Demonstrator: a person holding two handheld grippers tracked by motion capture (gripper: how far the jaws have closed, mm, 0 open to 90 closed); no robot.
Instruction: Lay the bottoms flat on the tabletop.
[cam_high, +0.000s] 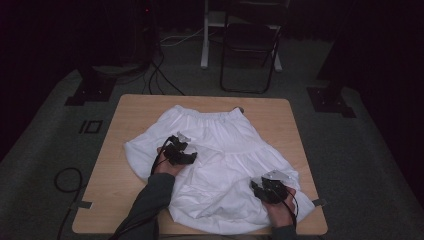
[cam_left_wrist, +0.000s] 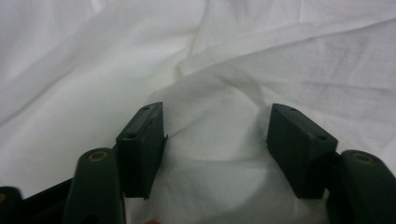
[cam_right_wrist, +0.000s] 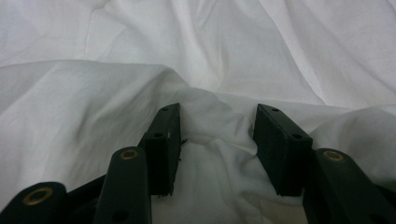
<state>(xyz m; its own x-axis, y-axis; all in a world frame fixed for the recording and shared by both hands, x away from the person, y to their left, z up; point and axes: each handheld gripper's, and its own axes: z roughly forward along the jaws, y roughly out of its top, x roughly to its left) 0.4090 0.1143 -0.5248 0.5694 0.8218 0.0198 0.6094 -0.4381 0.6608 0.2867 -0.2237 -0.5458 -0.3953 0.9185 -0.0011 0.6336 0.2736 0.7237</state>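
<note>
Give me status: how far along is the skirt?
Done: white skirt lies spread on the table, waistband at the far side. In hand: left gripper and right gripper sit on the cloth, jaws apart, fabric bunched between them. Left: no fold made yet.

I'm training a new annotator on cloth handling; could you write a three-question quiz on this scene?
1. True or false: the white skirt lies on the wooden table.
2. Which gripper is nearer the skirt's elastic waistband: A left, B right?
3. What lies between the jaws of the right gripper?

Key: 1 true. 2 A, the left gripper. 3 A raised fold of the skirt's white cloth, with the jaws standing apart around it.
</note>
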